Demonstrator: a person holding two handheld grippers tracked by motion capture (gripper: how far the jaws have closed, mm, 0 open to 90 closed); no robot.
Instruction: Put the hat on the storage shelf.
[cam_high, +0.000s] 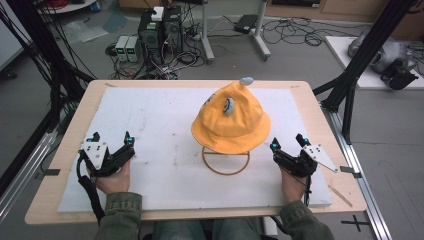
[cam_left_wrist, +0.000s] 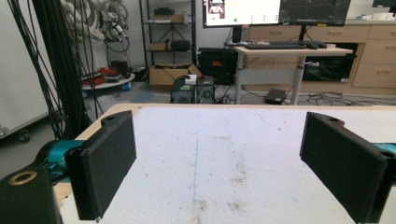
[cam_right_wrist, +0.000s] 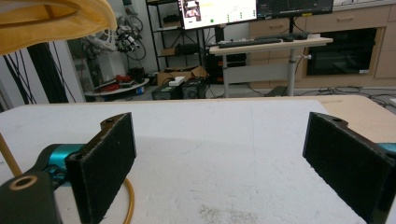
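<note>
A yellow bucket hat (cam_high: 231, 119) with grey ears and a face patch hangs on a thin brass-coloured stand (cam_high: 226, 161) with a ring base, in the middle of the white mat (cam_high: 155, 125). My left gripper (cam_high: 111, 139) rests at the mat's near left, open, nothing between its jaws (cam_left_wrist: 215, 163). My right gripper (cam_high: 287, 142) rests at the near right, just right of the stand's ring, also open and empty (cam_right_wrist: 219, 163). The hat's brim (cam_right_wrist: 56, 21) and the stand's ring (cam_right_wrist: 128, 198) show at the left of the right gripper view.
The mat lies on a wooden table (cam_high: 320, 115) edged by black frame rails (cam_high: 350, 75). Computers (cam_high: 160, 30) and cables crowd the floor beyond the far edge. A desk with monitors (cam_left_wrist: 275, 46) stands further back.
</note>
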